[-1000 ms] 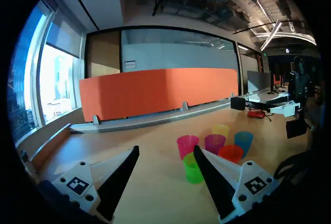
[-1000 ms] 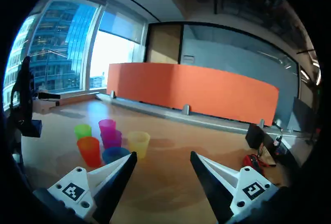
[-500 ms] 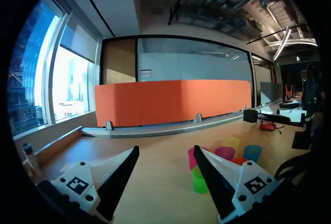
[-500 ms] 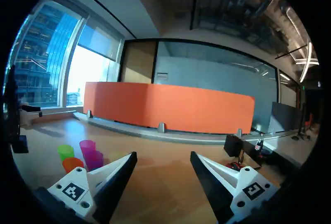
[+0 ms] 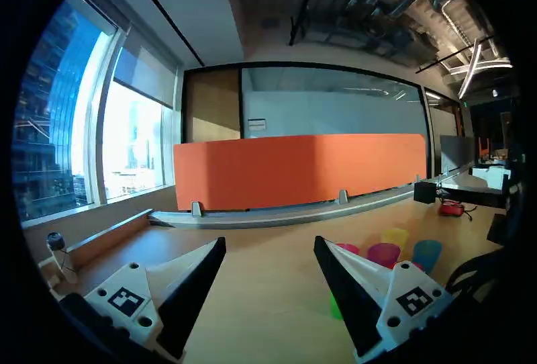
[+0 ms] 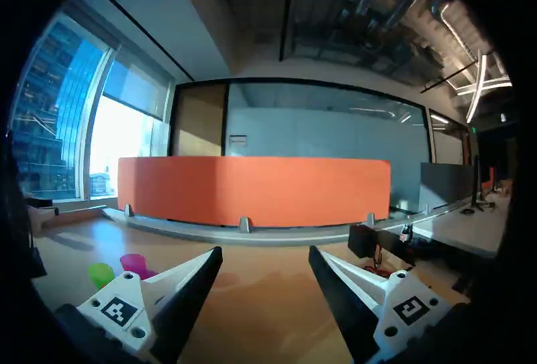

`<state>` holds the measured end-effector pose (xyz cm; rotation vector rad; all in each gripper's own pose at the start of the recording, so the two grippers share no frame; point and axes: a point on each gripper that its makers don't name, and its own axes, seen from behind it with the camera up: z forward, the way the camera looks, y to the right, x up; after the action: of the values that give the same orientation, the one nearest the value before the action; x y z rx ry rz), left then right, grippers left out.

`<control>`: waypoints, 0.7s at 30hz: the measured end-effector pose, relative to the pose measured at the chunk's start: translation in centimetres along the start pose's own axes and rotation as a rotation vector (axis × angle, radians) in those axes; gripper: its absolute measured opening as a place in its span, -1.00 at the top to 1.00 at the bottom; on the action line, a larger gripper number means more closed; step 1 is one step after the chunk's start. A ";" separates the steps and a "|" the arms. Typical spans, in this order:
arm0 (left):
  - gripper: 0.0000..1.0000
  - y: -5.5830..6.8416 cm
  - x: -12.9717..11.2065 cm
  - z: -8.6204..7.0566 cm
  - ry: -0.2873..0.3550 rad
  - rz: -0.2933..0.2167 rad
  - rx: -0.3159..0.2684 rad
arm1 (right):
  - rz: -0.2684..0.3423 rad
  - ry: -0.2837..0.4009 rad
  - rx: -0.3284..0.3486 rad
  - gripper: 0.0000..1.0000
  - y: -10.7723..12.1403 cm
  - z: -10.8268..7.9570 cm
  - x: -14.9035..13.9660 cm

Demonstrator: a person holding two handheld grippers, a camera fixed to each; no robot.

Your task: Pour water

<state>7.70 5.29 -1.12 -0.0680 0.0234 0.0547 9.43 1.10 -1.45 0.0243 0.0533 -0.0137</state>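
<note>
Above the table (image 5: 268, 310), our left gripper (image 5: 268, 240) and right gripper (image 6: 265, 250) gape empty; aimed high, we might knock cups (image 5: 384, 253) over.

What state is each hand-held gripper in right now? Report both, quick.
Left hand-held gripper: open, nothing between its fingers.
Right hand-held gripper: open, nothing between its fingers.

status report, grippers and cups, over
Left gripper and right gripper open, empty. Plastic cups clustered on wooden table, partly behind left gripper's finger. No obstruction seen.
</note>
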 end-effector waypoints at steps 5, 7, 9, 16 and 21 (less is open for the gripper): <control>-0.95 -0.3 -0.4 0.3 0.014 0.018 0.023 | 0.012 0.001 -0.010 -0.99 -0.1 -0.2 -0.4; -0.95 -0.4 -0.6 0.4 0.018 0.025 0.034 | 0.014 -0.001 -0.016 -0.99 -0.1 -0.2 -0.6; -0.95 -0.5 -0.8 0.4 0.021 0.030 0.042 | 0.018 -0.004 -0.021 -0.99 -0.2 -0.3 -0.9; -0.95 -0.9 -1.9 0.5 0.029 0.034 0.050 | 0.027 -0.012 -0.029 -0.99 -0.9 -0.9 -1.7; -0.95 -1.6 -2.9 0.4 0.027 0.032 0.055 | 0.030 -0.017 -0.042 -0.99 -1.0 -1.3 -2.3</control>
<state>4.86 3.57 -0.52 -0.0129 0.0534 0.0851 7.01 0.18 -2.60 -0.0170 0.0367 0.0171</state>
